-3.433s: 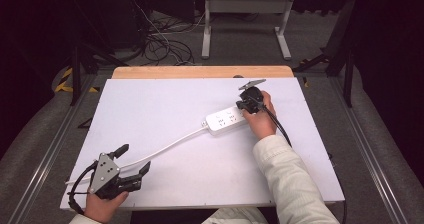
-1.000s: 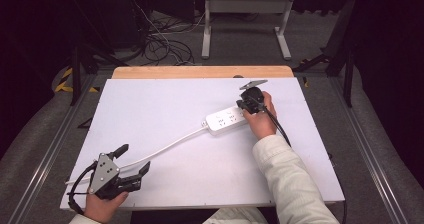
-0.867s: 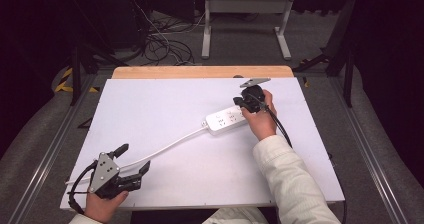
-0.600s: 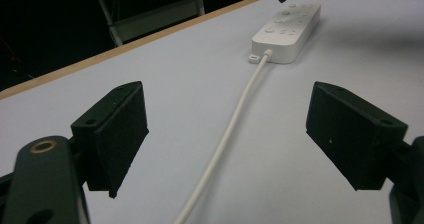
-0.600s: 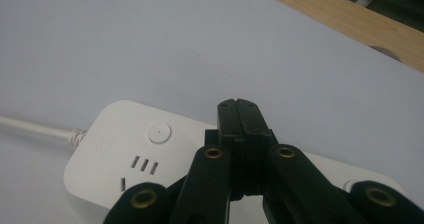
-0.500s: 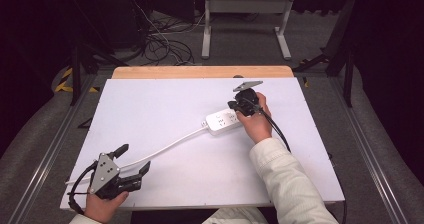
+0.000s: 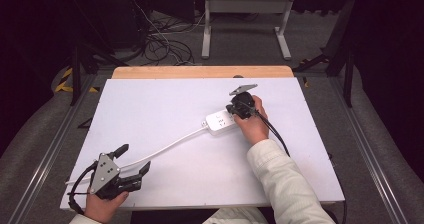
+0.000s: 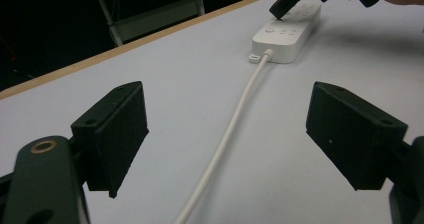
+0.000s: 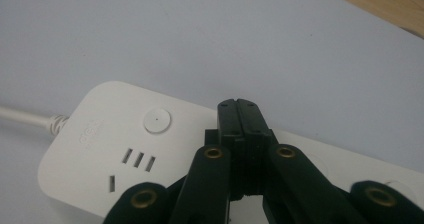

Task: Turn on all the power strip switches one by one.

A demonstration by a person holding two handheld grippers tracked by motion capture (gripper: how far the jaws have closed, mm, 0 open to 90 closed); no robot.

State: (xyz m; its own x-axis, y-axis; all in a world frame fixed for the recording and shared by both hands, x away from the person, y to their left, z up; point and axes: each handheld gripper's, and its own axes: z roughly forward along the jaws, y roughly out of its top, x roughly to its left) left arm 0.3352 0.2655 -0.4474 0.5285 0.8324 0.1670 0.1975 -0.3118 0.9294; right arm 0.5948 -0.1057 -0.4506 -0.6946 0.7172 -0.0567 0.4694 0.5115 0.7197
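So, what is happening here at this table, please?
A person works at a white table with a gripper in each hand. The right gripper, its jaws shut with nothing between them, is over a white power strip, near its round button. The left gripper is open near the table's front corner, with the strip's white cable running between its jaws, not gripped.
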